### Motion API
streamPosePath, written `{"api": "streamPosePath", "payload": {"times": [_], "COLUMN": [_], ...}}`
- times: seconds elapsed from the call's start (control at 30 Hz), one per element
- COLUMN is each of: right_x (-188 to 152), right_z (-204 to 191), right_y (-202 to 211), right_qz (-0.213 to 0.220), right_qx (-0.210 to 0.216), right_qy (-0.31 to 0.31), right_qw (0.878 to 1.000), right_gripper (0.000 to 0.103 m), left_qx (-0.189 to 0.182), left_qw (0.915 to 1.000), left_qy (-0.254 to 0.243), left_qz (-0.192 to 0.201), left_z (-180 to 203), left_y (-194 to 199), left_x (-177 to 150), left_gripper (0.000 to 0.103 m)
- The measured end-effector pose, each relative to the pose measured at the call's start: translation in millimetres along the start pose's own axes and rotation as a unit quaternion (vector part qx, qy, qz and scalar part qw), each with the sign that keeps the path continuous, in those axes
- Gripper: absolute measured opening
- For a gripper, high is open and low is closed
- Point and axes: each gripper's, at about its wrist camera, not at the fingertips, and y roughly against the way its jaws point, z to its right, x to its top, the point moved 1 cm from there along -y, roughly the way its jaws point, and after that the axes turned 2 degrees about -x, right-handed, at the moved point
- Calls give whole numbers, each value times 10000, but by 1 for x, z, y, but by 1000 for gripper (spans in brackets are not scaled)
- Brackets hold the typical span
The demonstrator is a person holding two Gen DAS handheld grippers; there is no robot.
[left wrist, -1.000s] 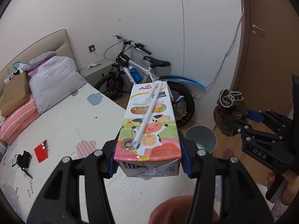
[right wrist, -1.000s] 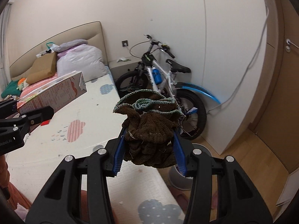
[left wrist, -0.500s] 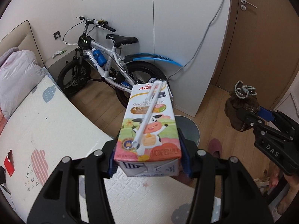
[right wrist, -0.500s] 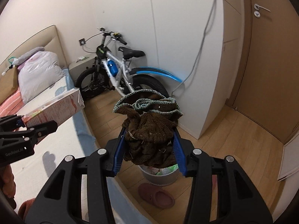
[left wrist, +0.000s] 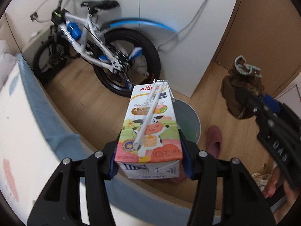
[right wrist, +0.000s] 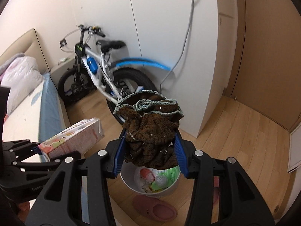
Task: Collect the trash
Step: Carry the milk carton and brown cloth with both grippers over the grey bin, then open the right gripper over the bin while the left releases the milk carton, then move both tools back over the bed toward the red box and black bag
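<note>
Pink-and-white milk carton (left wrist: 149,131), white straw (left wrist: 148,115) attached.

The milk carton (left wrist: 150,124) is glossy printed paperboard with a smooth plastic straw (left wrist: 148,116) on its face. The brown cloth (right wrist: 150,131) is rough, matt knit. The floor (right wrist: 235,131) is smooth pale wood; the bin (right wrist: 150,190) looks like smooth plastic.

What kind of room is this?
Most likely a bedroom: a bed with a pillow runs along one wall, a bicycle is parked beside it, and a small bin stands on the wood floor.
</note>
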Motion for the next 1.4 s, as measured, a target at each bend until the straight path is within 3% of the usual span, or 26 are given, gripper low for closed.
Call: {"api": "streamPosePath", "payload": {"times": [0.17,0.47,0.53,0.6,0.93,1.23,1.4], "right_x": [-13,-26,-28,-29,-24,-19,-21], "right_z": [3,-7,-7,-5,3,18,32], "right_y": [-23,-44,-44,-44,-34,-25,-23], "right_qz": [-291,-529,-372,-273,-38,191,236], "right_qx": [5,272,318,322,224,-400,-469], "right_qy": [2,200,93,-45,-190,-318,-505], "right_qw": [9996,9980,9988,9991,9996,9985,9973], "right_gripper": [45,49,70,76,76,75,75], "left_qx": [17,59,65,98,99,80,94], "left_qw": [9985,9969,9971,9973,9973,9954,9946], "left_qy": [-449,-582,-552,-511,-564,-803,-975], "left_qz": [-315,-527,-529,-512,-464,-507,-353], "left_z": [12,10,7,4,5,18,28], "left_y": [-32,-52,-52,-52,-50,-60,-66], "left_x": [-5,-1,-2,-1,-1,4,13], "left_gripper": [53,53,53,53,53,52,52]}}
